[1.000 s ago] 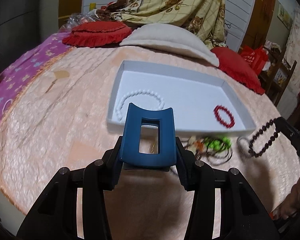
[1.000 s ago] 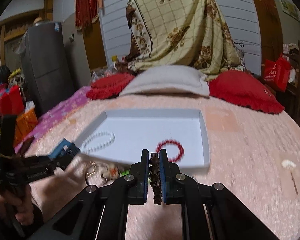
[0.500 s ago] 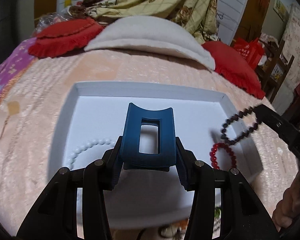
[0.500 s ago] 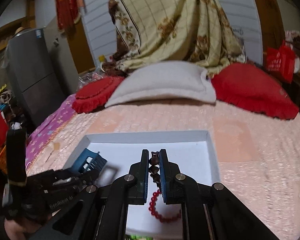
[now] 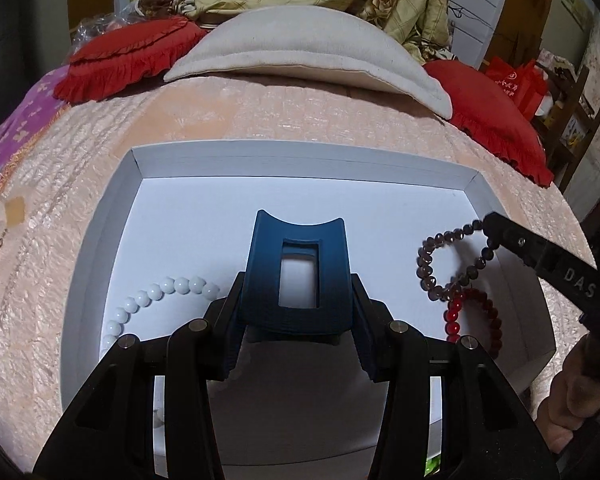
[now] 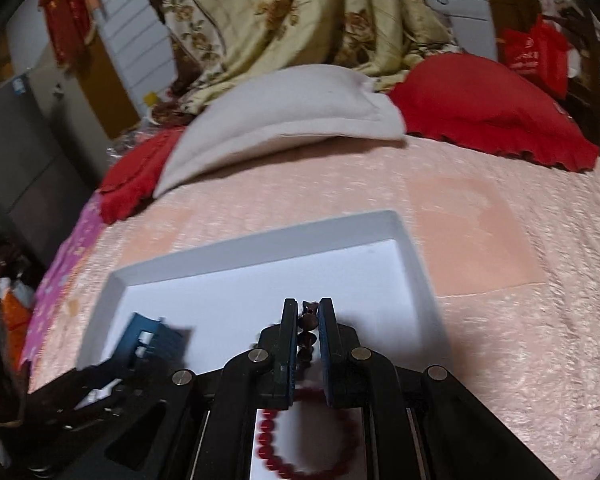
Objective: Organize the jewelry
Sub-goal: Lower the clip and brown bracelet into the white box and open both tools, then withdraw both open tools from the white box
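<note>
In the left wrist view, the left gripper [image 5: 298, 320] is clamping a blue hair clip [image 5: 298, 276] between its fingers, holding it over the middle of the white tray [image 5: 300, 156] on the pink bedspread [image 5: 280, 108]. A white bead bracelet [image 5: 156, 300] is lying in the tray's left part and a red bead bracelet [image 5: 476, 320] in its right part. The right gripper [image 5: 494, 230] is reaching in from the right, dangling a dark bead bracelet [image 5: 450, 264] just above the red one.

In the right wrist view, the right gripper's fingers are pinching the dark beads [image 6: 308, 328] tightly — the loop is hanging below them, over the red bracelet [image 6: 308, 444].

Judging from this, each piece is best set on a bare part of the tray — the dark loop shifted clear of the red one before the fingers part, the clip lowered close before release.
</note>
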Demonstrator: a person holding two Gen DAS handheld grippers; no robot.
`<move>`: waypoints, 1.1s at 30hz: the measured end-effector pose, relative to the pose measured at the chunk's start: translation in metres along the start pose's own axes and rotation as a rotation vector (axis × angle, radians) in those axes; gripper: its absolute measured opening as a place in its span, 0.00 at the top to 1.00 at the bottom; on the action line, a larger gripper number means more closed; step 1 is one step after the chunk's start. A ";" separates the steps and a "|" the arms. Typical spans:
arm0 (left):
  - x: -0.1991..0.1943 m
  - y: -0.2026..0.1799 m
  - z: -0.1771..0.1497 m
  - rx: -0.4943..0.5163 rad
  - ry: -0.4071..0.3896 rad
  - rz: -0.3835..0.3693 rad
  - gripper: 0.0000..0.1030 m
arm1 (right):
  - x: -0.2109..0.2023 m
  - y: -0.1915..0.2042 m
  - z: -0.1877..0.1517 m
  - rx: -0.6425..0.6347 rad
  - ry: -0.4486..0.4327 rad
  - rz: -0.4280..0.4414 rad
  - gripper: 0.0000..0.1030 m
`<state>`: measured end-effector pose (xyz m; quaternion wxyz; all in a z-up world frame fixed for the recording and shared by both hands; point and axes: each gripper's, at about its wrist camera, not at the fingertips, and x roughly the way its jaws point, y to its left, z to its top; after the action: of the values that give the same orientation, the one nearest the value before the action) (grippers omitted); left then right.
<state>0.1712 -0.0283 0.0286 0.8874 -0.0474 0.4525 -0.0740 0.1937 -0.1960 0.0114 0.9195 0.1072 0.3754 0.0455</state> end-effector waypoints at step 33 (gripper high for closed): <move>-0.092 0.071 -0.032 -0.049 -0.155 -0.049 0.45 | -0.100 0.002 -0.070 -0.150 -0.101 0.065 0.61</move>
<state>0.0982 0.0570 0.0724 0.9163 -0.0856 0.3827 -0.0809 0.0735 -0.1989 0.0310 0.9408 0.0521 0.3203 0.0977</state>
